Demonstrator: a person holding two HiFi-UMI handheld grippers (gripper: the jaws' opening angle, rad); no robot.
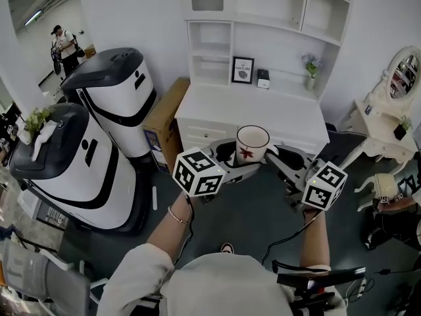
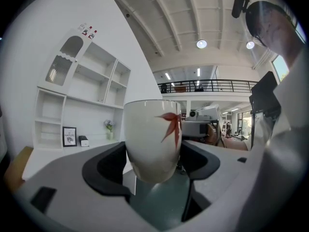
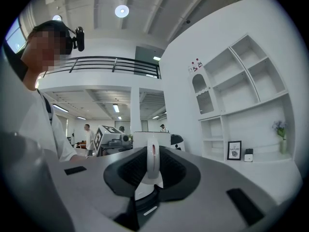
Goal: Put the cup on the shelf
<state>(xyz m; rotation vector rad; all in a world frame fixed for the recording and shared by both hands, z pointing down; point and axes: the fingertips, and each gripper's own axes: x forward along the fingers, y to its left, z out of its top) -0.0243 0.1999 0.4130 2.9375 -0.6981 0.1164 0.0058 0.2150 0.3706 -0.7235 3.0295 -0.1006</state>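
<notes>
A white cup [image 1: 252, 143] with a red leaf print hangs in the air in front of the white dresser top [image 1: 217, 107], held between both grippers. My left gripper [image 1: 230, 155] is shut on the cup's body [image 2: 153, 139], with the black pads [image 2: 108, 166] against its sides. My right gripper [image 1: 271, 155] is shut on the cup's handle [image 3: 152, 158], which stands edge-on between its jaws. The white shelf unit [image 1: 263, 18] rises above the dresser, at the left in the left gripper view [image 2: 87, 105] and at the right in the right gripper view [image 3: 251, 110].
On the shelf's lowest level stand a framed picture [image 1: 242, 70], a small white box [image 1: 263, 79] and a vase of flowers [image 1: 310, 71]. Two large white-and-black machines [image 1: 118, 91] and a cardboard box [image 1: 164, 114] stand at the left. At the right is a vanity with a mirror [image 1: 395, 84].
</notes>
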